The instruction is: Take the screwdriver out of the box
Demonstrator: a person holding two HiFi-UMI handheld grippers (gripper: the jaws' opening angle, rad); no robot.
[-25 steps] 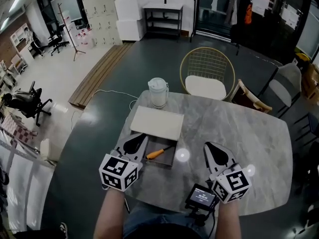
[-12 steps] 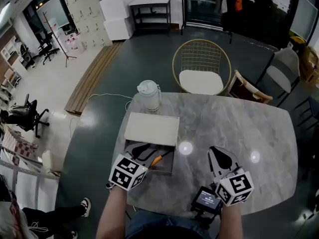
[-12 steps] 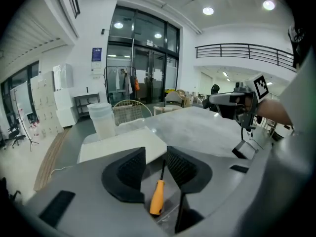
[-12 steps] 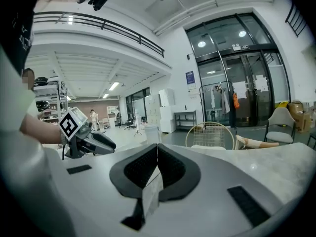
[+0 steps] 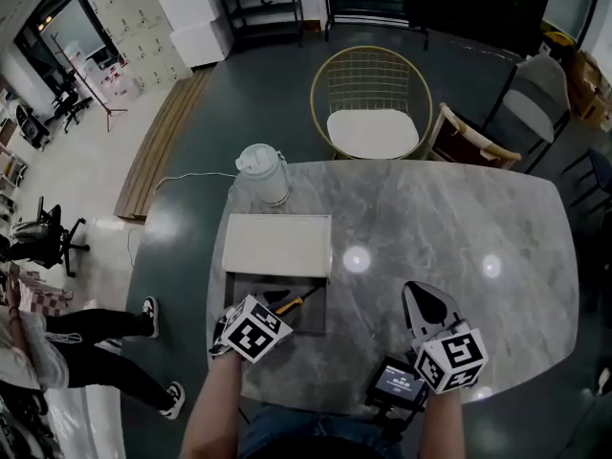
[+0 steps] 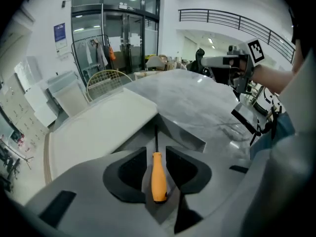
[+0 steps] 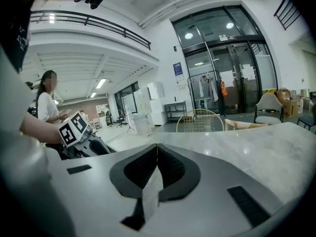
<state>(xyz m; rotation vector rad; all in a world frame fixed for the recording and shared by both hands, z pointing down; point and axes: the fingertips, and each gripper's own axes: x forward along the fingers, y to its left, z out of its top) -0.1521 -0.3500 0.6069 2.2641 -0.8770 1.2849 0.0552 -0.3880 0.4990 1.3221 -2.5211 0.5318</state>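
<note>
Screwdriver (image 6: 158, 177): orange handle, lying in open box (image 6: 186, 132) on counter (image 5: 449, 228); long axis runs straight ahead of left hand-held gripper (image 6: 156, 151), handle between its wide, closing jaws, pads apparently not yet pressing. Right hand-held gripper (image 7: 157, 147): jaws together, empty, well apart; left nearer

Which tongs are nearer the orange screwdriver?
Left. The left tongs are closing around the screwdriver handle; the right tongs hang over the table, well to its right.
</note>
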